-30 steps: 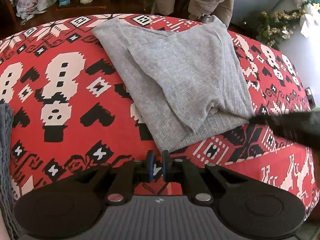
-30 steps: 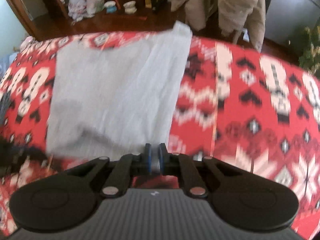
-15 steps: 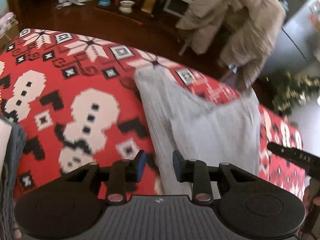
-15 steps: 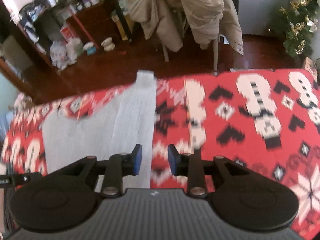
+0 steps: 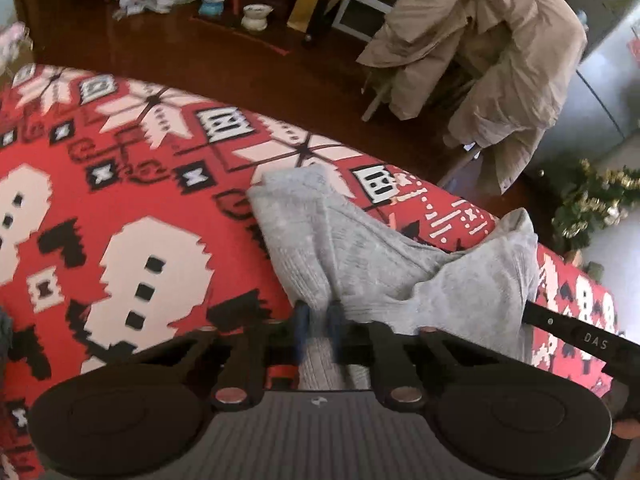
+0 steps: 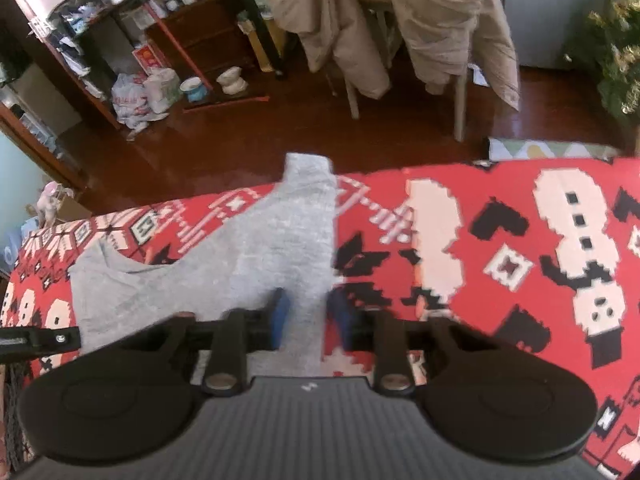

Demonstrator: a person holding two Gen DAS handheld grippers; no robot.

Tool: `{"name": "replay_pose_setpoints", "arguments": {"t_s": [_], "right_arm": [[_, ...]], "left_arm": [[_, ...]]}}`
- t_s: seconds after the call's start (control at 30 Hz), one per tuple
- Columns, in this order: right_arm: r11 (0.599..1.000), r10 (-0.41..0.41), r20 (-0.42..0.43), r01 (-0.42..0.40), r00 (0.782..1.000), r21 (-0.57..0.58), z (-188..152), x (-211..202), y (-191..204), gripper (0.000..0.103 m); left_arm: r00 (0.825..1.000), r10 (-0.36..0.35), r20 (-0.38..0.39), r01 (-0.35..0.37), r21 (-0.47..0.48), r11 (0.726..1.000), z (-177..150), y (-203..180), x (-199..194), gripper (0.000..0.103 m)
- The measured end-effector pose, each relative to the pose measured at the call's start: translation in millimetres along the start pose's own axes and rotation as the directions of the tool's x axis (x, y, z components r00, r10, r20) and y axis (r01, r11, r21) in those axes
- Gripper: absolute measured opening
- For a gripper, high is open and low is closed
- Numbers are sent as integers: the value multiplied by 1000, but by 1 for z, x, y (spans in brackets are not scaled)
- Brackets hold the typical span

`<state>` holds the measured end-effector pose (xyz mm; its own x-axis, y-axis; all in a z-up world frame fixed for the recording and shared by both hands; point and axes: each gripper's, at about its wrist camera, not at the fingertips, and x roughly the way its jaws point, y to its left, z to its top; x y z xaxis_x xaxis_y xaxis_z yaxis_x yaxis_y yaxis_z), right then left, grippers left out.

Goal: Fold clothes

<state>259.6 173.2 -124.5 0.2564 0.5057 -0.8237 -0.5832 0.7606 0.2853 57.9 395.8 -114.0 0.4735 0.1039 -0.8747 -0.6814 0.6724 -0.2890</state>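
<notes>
A grey knit garment (image 5: 360,256) lies partly folded and rumpled on a red cloth with white snowmen (image 5: 120,200). My left gripper (image 5: 318,322) is at its near left corner, its jaws closing, with the blue pads pressed on a bunch of grey cloth. In the right wrist view the same garment (image 6: 280,240) stretches away to the far table edge. My right gripper (image 6: 310,316) is closing over its near right edge; the cloth sits between the pads, and a gap still shows. The right gripper's black body (image 5: 576,336) shows past the garment.
The red cloth (image 6: 520,240) covers the whole table. Beyond its far edge is a dark wood floor, a chair draped with beige coats (image 5: 480,52), cluttered shelves (image 6: 120,40), bowls on the floor (image 5: 256,16) and tinsel greenery (image 5: 592,204). Dark grey fabric (image 5: 4,328) lies at the left.
Both grippers were shut on nothing, then opened, moved along the garment's near edge and tilted towards the far edge. Now both have closed in on grey cloth, and the garment has bunched up.
</notes>
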Motion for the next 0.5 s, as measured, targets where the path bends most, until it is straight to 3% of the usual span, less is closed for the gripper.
{"name": "replay_pose_setpoints", "arguments": {"t_s": [0.2,0.5], "right_arm": [[1000,-2,98,5,995,-29,-3,-25,22,6],[1000,-9,266,10,964,-3,-29,-128,53,6]], "left_arm": [[997,8,81,-12,52,999,-6,-15,-29,7],[974,-122,191,70,257,964,-20,-52,-107,6]]}}
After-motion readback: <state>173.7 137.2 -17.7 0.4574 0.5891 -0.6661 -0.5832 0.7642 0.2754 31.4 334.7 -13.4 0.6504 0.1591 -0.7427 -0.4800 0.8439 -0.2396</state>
